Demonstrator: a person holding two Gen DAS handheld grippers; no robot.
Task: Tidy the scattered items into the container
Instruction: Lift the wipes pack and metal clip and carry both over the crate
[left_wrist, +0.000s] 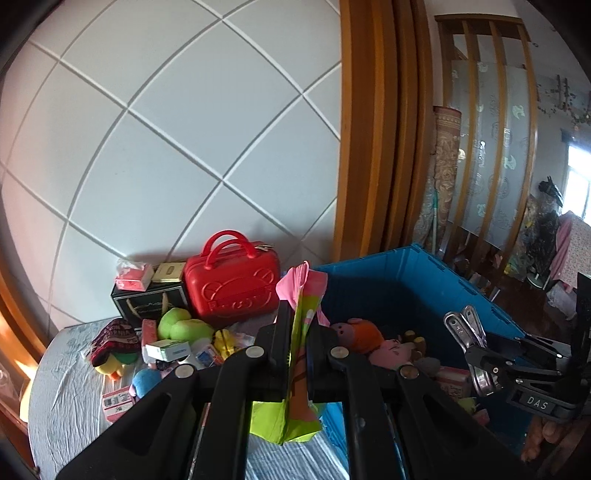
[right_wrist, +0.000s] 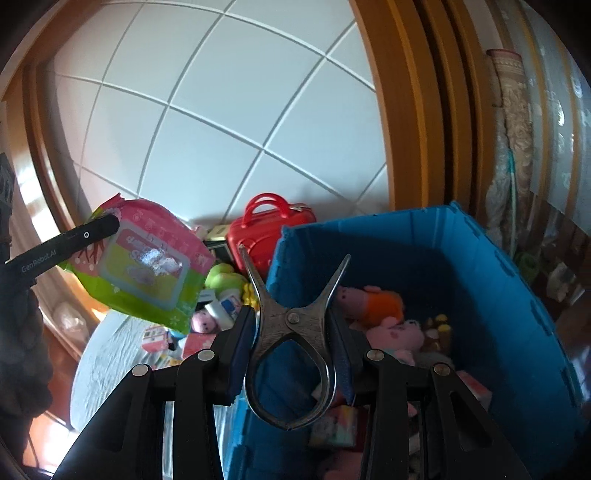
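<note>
My left gripper (left_wrist: 300, 334) is shut on a pink and green wet-wipes pack (left_wrist: 301, 354), held edge-on in the air beside the blue crate (left_wrist: 402, 273). The pack also shows in the right wrist view (right_wrist: 147, 266), at the left. My right gripper (right_wrist: 291, 332) is shut on a metal clip (right_wrist: 291, 332) with spread tips, above the crate's (right_wrist: 480, 295) near left corner. It also shows in the left wrist view (left_wrist: 476, 347), at the right. Plush toys (right_wrist: 384, 317) lie inside the crate.
A red mini suitcase (left_wrist: 232, 284), a black box (left_wrist: 147, 302), a green plush (left_wrist: 181, 325), a knit hat (left_wrist: 114, 339) and small boxes lie on the grey-blue cloth (left_wrist: 66, 387) left of the crate. A tiled wall and wooden door frame (left_wrist: 369, 129) stand behind.
</note>
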